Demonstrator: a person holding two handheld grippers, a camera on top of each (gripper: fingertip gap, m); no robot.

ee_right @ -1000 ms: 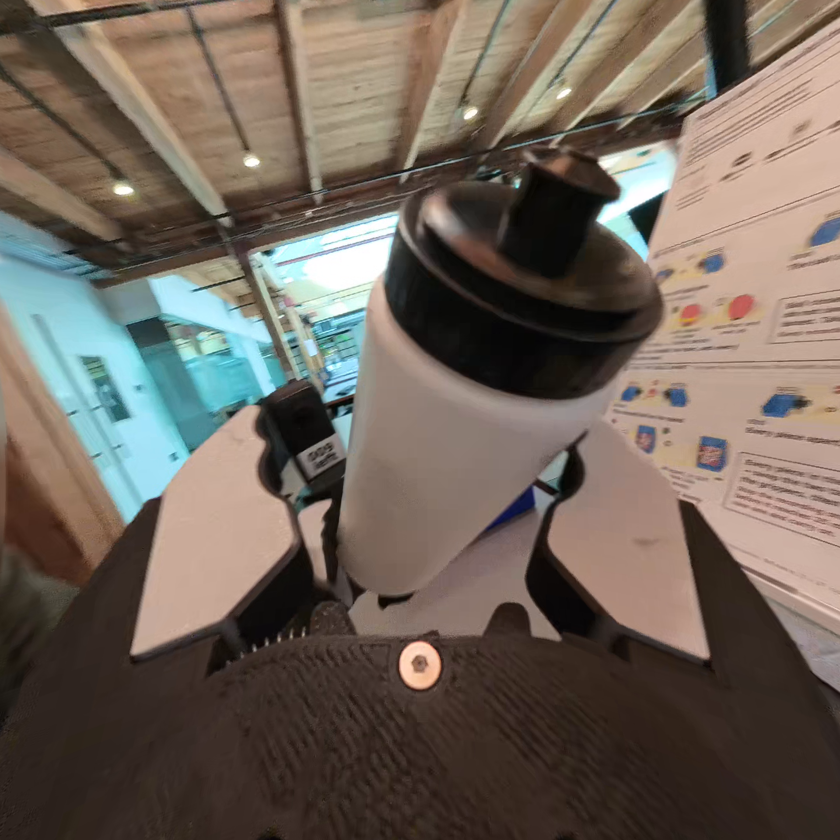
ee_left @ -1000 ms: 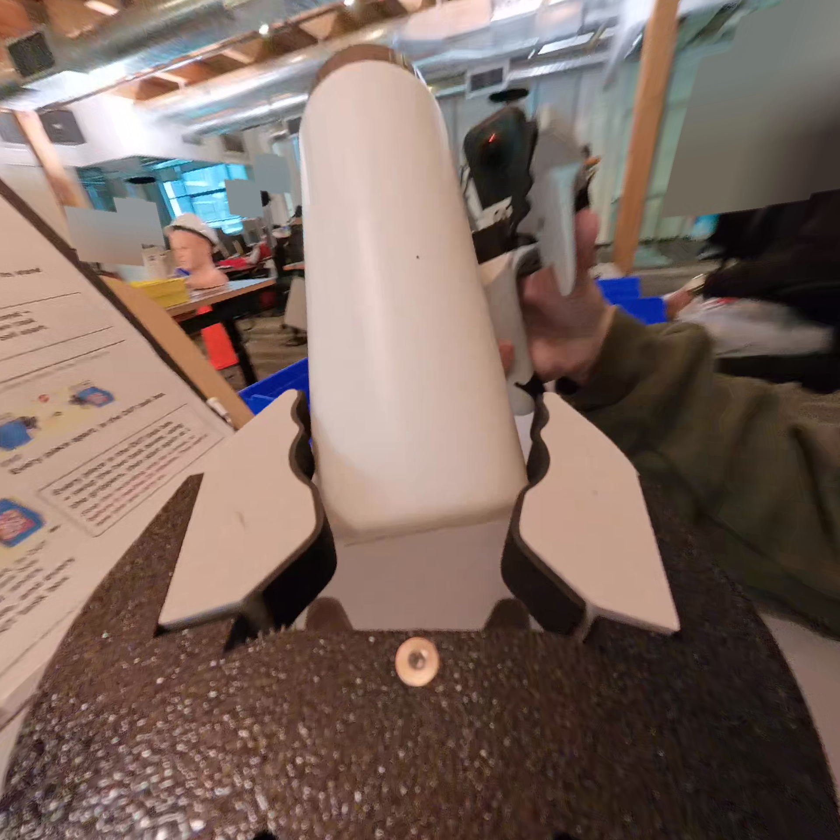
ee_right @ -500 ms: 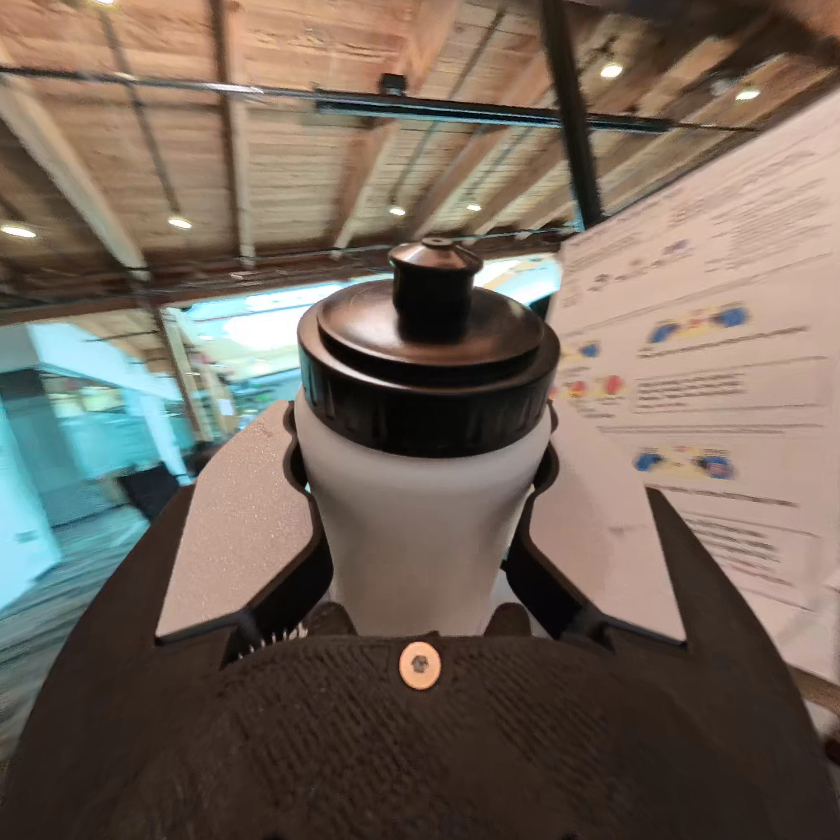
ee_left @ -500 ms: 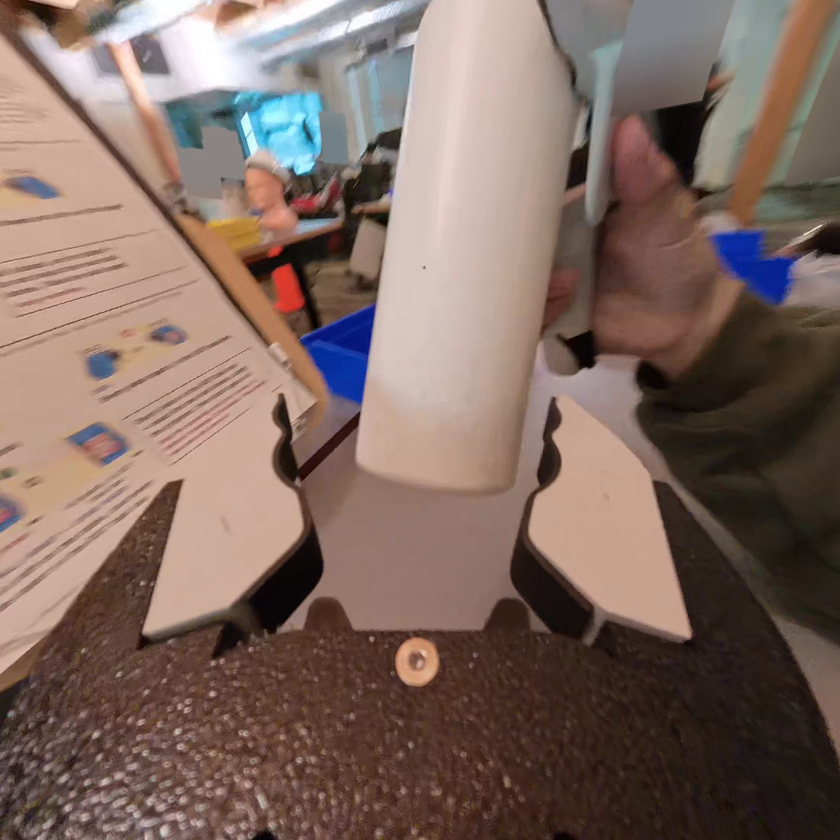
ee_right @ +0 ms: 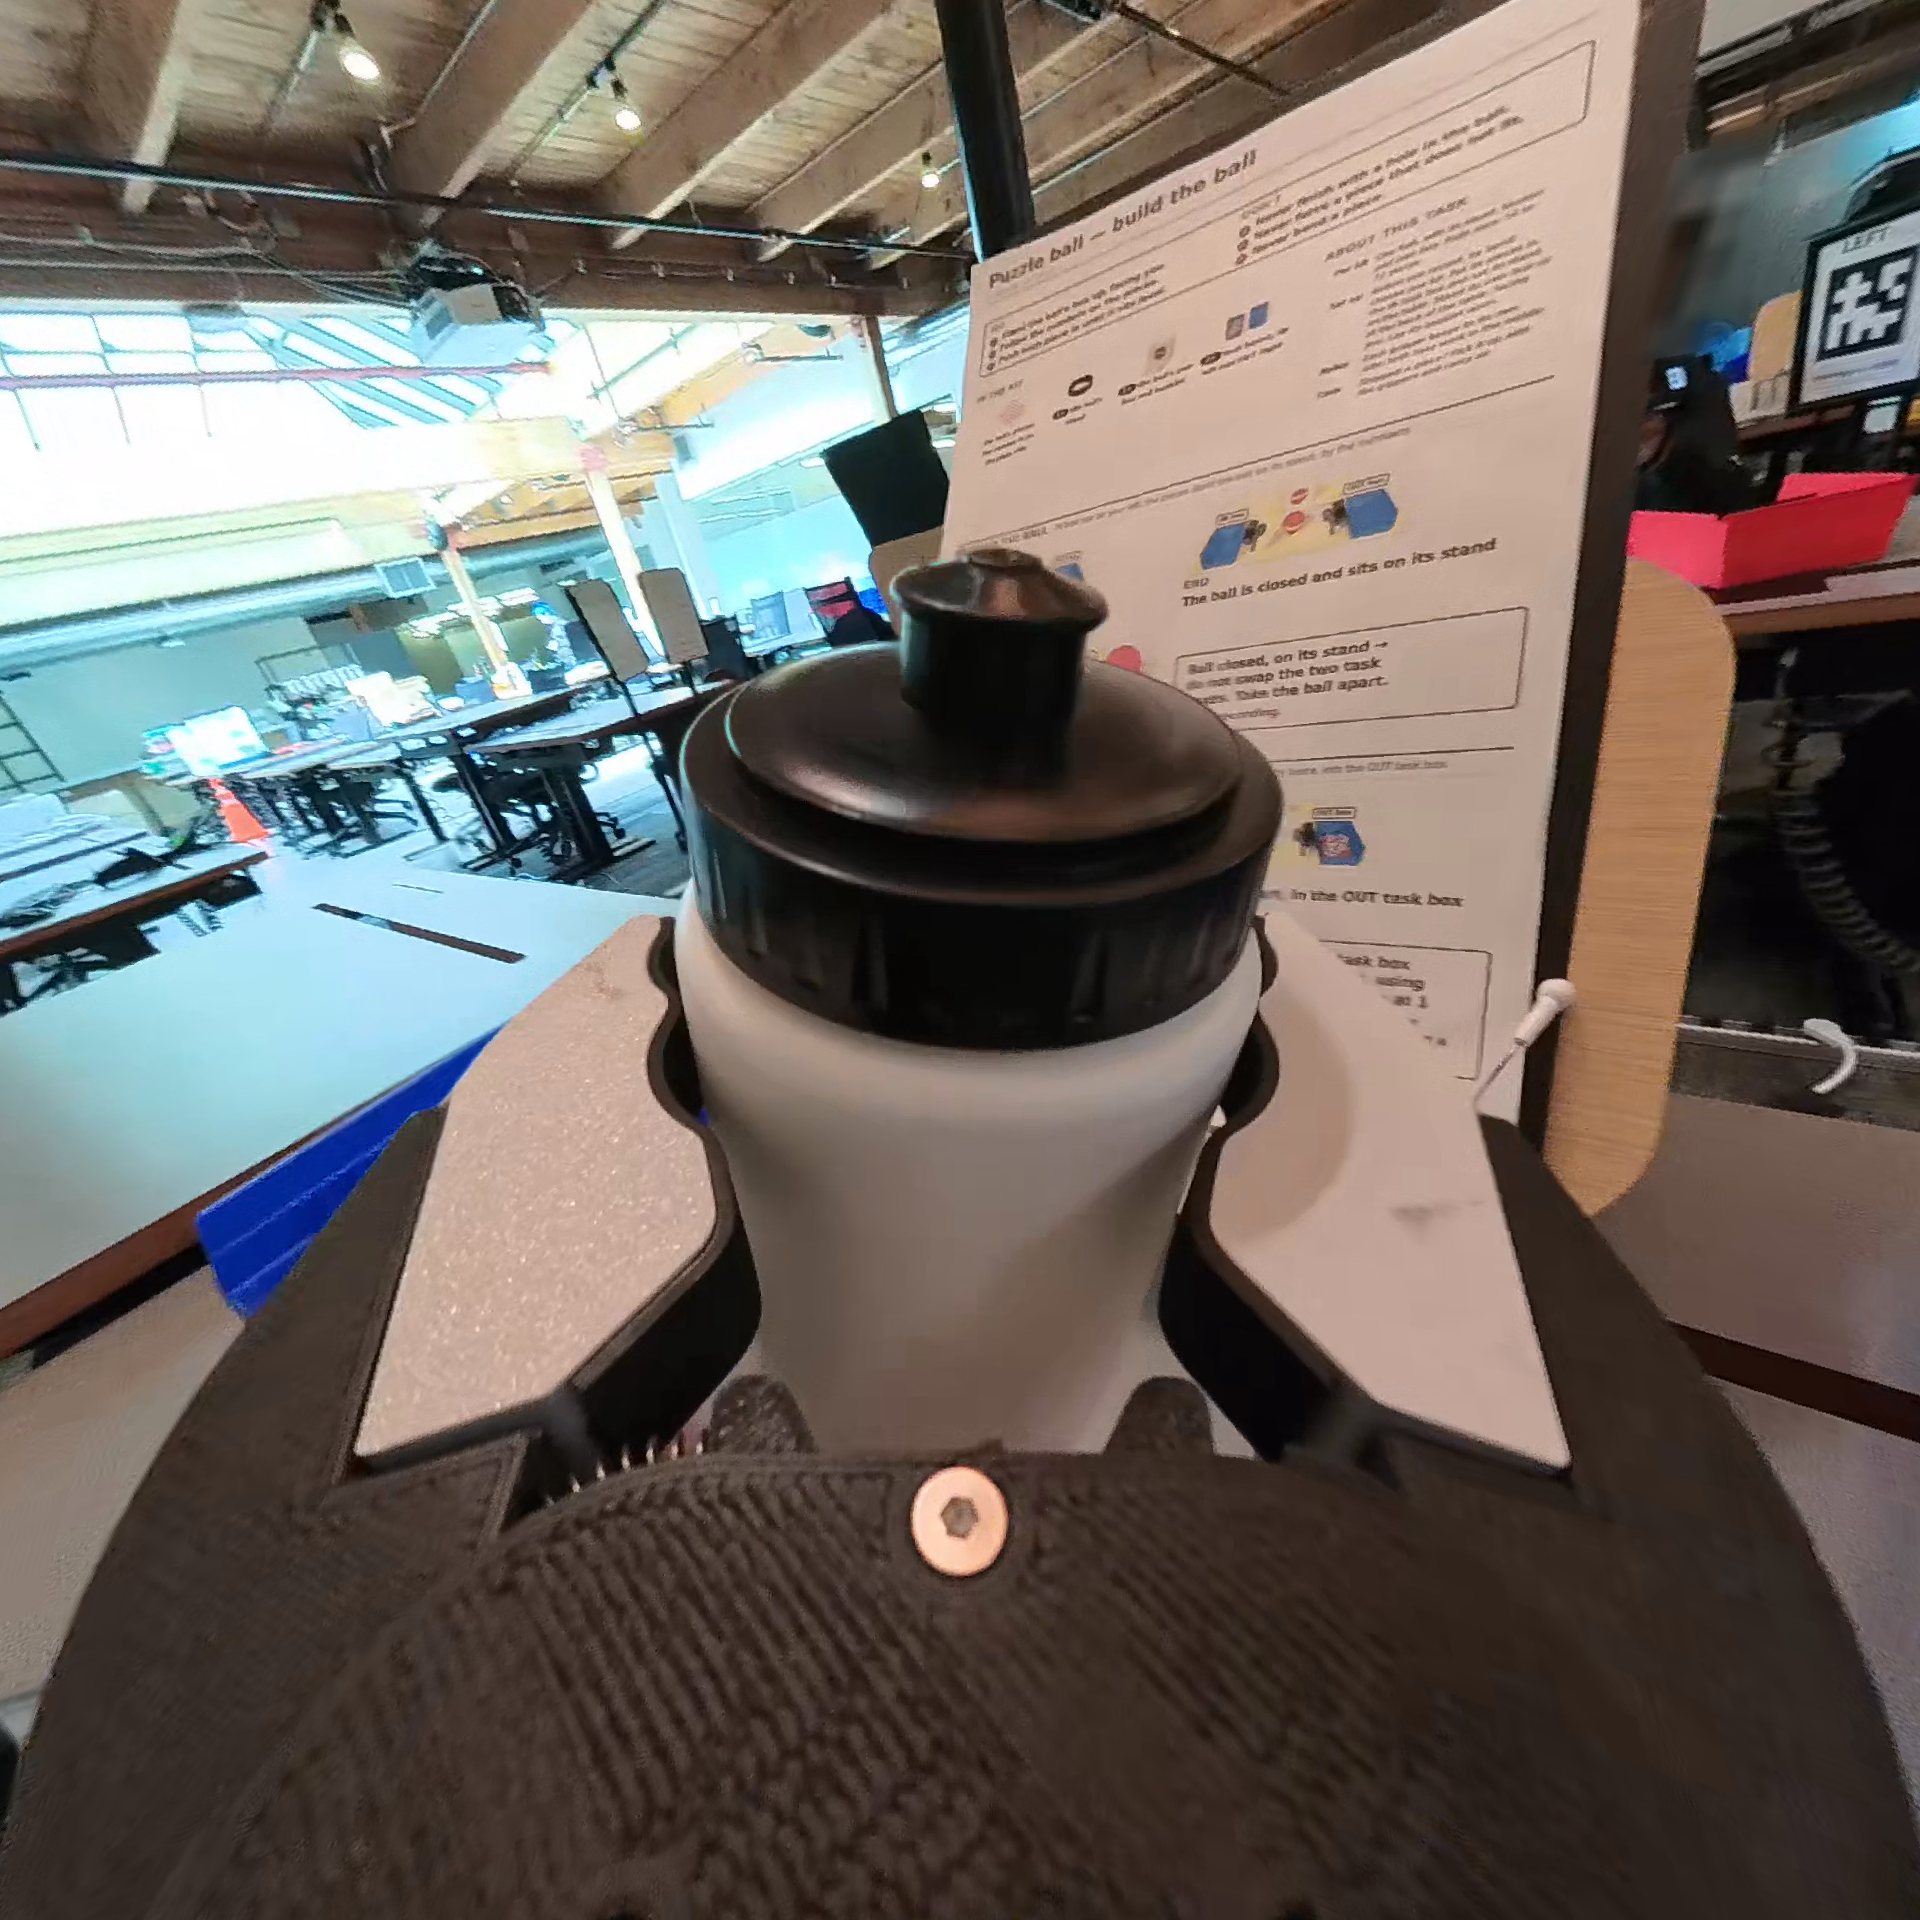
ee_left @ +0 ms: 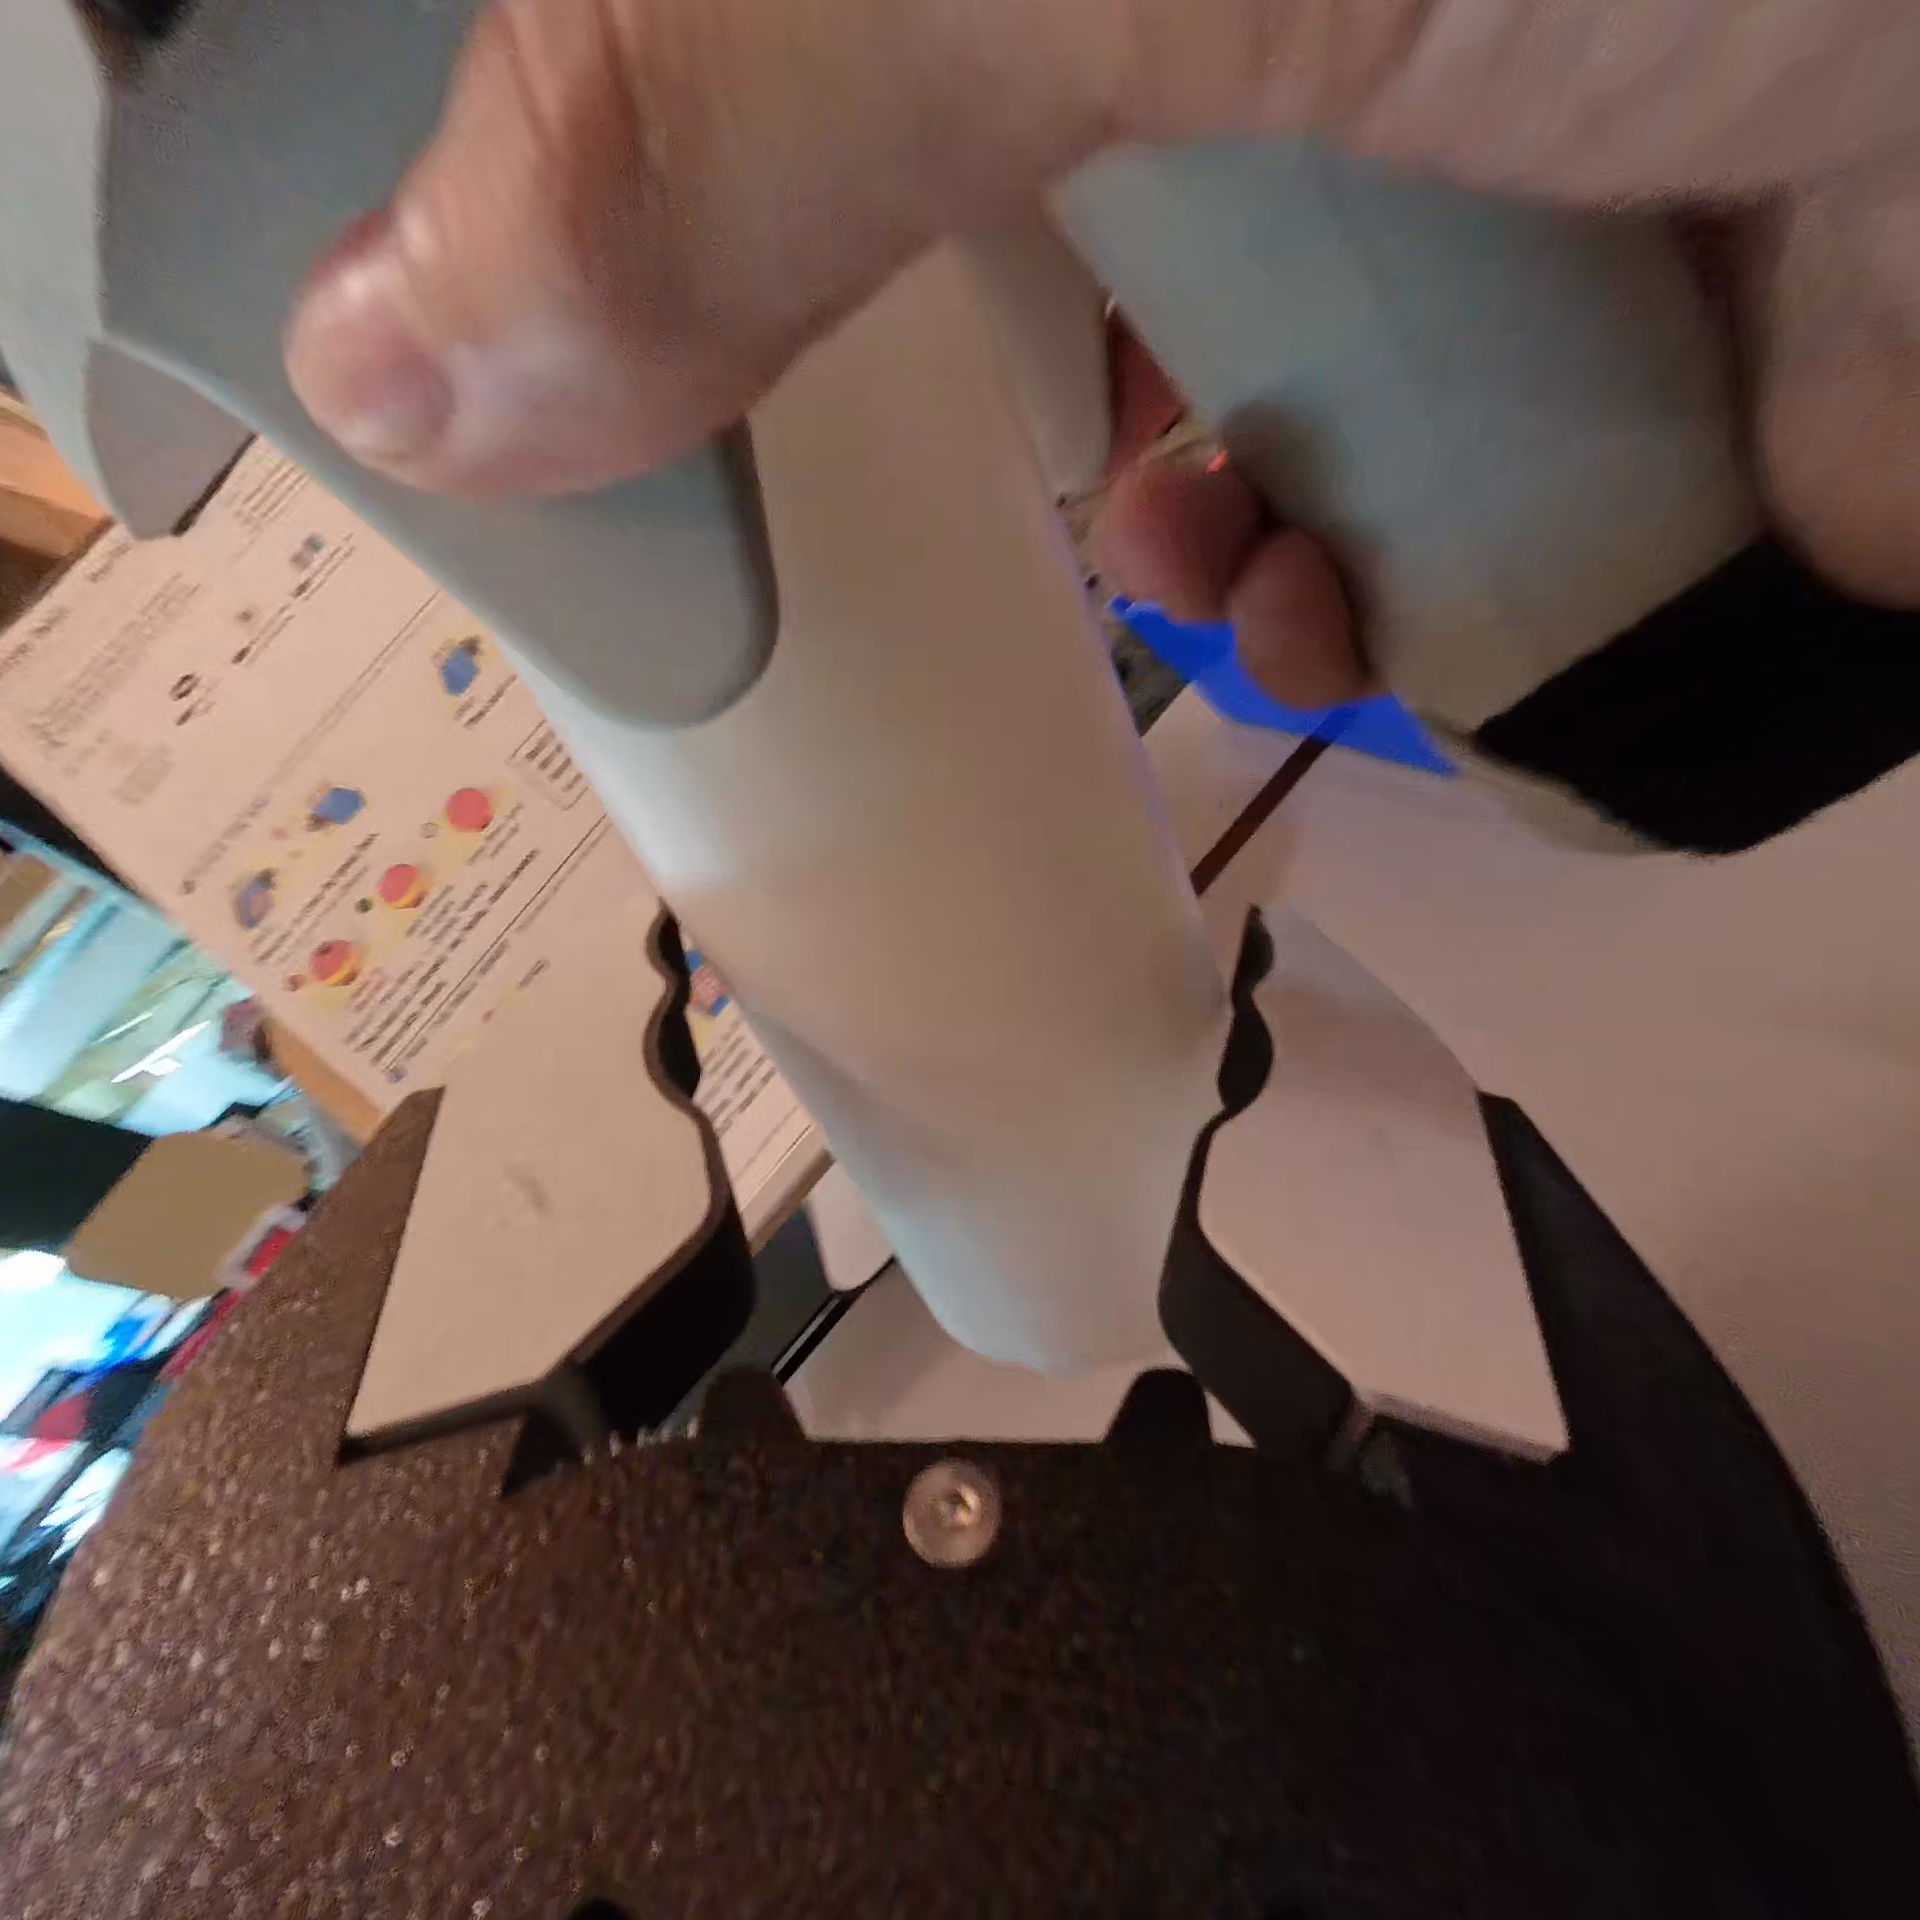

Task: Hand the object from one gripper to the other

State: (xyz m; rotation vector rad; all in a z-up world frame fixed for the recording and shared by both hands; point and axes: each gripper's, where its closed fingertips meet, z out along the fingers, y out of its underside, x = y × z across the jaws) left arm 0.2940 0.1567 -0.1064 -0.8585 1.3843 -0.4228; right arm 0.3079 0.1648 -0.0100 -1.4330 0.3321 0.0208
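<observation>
Bottle [ee_right: 961, 1143]: clamped below its cap by right gripper [ee_right: 961, 1049]. Left gripper [ee_left: 956, 1039]: fingers spread around its base, seemingly not touching. Next: left withdraws.

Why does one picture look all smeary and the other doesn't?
Left wrist view: the hand and white bottle are smeared, probably by motion. Right wrist view: the bottle's black cap looks fairly sharp, though straight beams bend from the wide lens.

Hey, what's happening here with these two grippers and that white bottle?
A person is passing a white bottle with a black cap between two handheld grippers. The right gripper is clamped on the bottle just below the cap. The bottle's lower end sits between the fingers of the left gripper, with a gap on one side. The person's hand is close above.
</observation>
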